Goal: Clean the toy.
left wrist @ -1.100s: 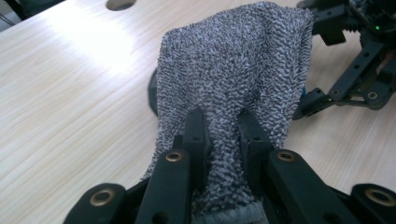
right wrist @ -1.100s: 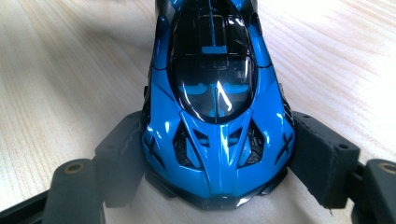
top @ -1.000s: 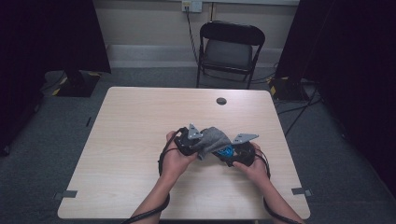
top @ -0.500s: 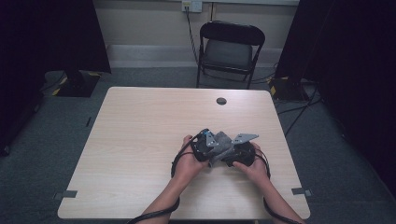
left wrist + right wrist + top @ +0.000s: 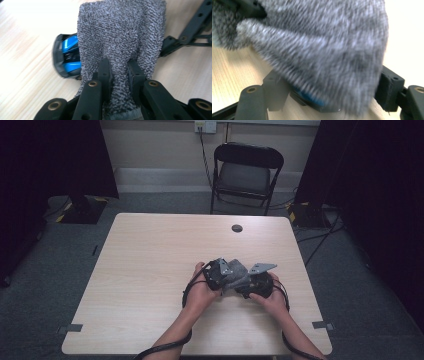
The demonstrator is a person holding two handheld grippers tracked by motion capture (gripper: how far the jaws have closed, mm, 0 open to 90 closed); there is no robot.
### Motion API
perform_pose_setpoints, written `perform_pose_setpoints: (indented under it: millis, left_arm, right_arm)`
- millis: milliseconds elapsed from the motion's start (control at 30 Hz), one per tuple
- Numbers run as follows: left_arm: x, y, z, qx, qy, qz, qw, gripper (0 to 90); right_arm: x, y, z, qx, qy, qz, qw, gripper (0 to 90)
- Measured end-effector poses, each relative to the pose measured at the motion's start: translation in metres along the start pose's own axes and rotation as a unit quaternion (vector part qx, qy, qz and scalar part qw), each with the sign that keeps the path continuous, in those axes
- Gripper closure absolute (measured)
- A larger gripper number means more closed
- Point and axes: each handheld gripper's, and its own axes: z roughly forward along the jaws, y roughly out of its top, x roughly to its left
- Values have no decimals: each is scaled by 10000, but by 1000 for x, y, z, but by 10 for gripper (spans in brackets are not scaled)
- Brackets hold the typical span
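The sock (image 5: 235,271), grey and knitted, sits between the two grippers above the near right part of the table (image 5: 150,270) in the high view. The left gripper (image 5: 217,272) meets it from the left and the right gripper (image 5: 252,282) from the right, each held in one hand, with cables looping back along the forearms. A chair (image 5: 245,172) stands beyond the far edge of the table.

In the left gripper view, the left gripper (image 5: 117,72) has its jaws pressed together on a fold of the sock (image 5: 120,37), pinching the cloth between them. Behind the sock a black and blue object (image 5: 66,58) lies close to the wood, partly covered by the fabric.

In the right gripper view, the sock (image 5: 324,50) drapes over the right gripper (image 5: 329,100), whose jaws stand spread wide on either side. The picture is blurred, so whether the pads press on anything is hard to say; a blue edge (image 5: 310,97) shows under the cloth between them.
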Motion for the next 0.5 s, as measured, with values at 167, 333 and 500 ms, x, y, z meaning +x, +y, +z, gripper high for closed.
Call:
perform_pose_setpoints:
  millis: [167,333,500]
  left_arm:
    - [8,-5,-2,64,145,-41,9999,765]
    - [14,-6,-2,39,191,-135,9997,765]
    - [16,-5,-1,16,226,-198,9995,765]
  right_arm:
    - [0,0,0,7,6,8,10000,252]
    - [0,0,0,6,7,7,10000,252]
    - [0,0,0,7,7,7,10000,253]
